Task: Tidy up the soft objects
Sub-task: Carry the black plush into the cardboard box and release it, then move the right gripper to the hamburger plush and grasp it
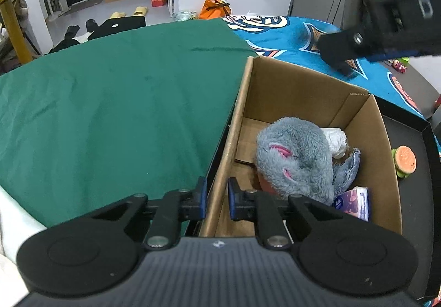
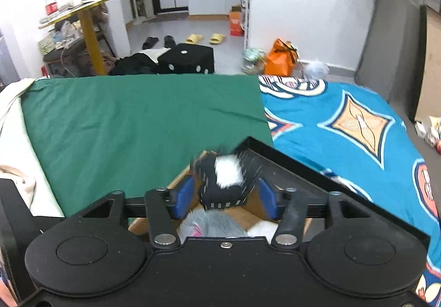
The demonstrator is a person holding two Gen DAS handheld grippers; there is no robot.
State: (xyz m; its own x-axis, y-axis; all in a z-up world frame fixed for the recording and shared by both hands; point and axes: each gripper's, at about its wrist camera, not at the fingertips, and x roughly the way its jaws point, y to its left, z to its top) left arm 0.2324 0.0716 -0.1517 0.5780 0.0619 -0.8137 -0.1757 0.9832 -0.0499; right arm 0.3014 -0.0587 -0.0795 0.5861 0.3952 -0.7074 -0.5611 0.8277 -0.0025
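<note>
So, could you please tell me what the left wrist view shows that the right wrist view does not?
Only the left wrist view shows the burger-shaped toy on the black tray, the tissue pack inside the cardboard box, and the left gripper pinching the box's near wall. Only the right wrist view shows a black-and-white plush blurred between the right gripper's parted pads, which do not press on it, above the box. Both show the grey plush, the green cloth and the blue patterned cover.

Plush toy + tissue pack in box; box right of cloth; burger toy right of box.
</note>
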